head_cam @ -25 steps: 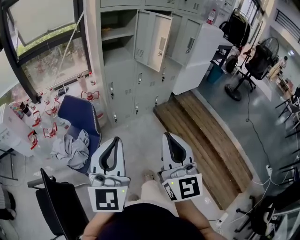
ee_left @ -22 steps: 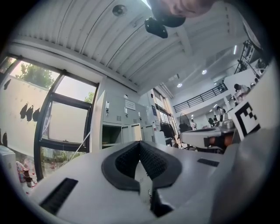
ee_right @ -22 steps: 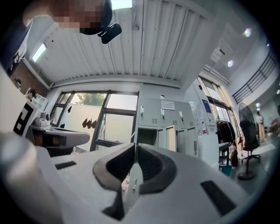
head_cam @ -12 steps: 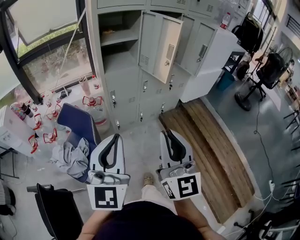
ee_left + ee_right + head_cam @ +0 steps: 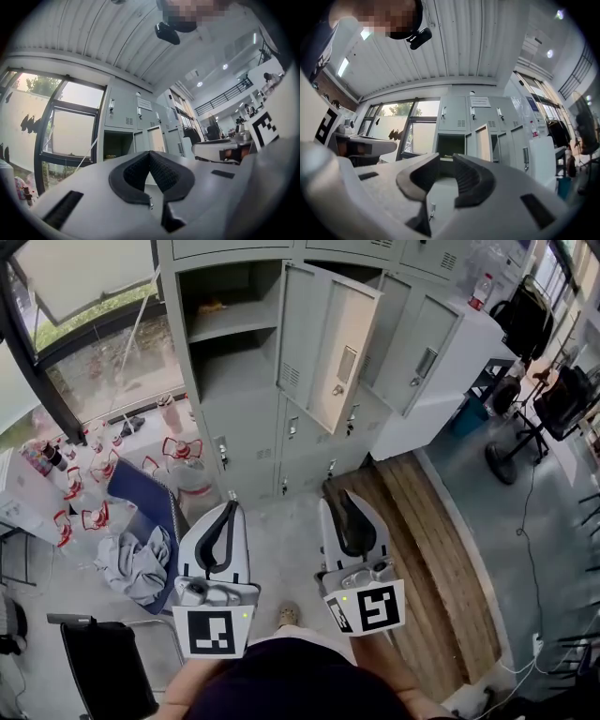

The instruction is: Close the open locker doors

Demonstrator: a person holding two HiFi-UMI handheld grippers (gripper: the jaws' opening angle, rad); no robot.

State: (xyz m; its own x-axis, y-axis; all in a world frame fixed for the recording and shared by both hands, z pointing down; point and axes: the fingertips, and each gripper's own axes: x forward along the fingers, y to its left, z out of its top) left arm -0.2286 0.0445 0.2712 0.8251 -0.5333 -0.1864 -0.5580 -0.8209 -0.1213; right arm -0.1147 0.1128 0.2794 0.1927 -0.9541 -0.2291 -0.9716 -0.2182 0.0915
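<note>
Far ahead, the locker bank runs off the head view's top edge, losing its upper row. An open door hides most of its own compartment. A small yellowish thing on the far-left shelf is too small to identify. A black chair is cropped near left.

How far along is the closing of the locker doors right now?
Nothing is closed yet: one locker door stands swung out from its open compartment, and a second door beside it is open too. In hand: the right gripper has just been opening its jaws, empty; the left gripper is shut; neither touches a door. Left: shutting both doors.
</note>
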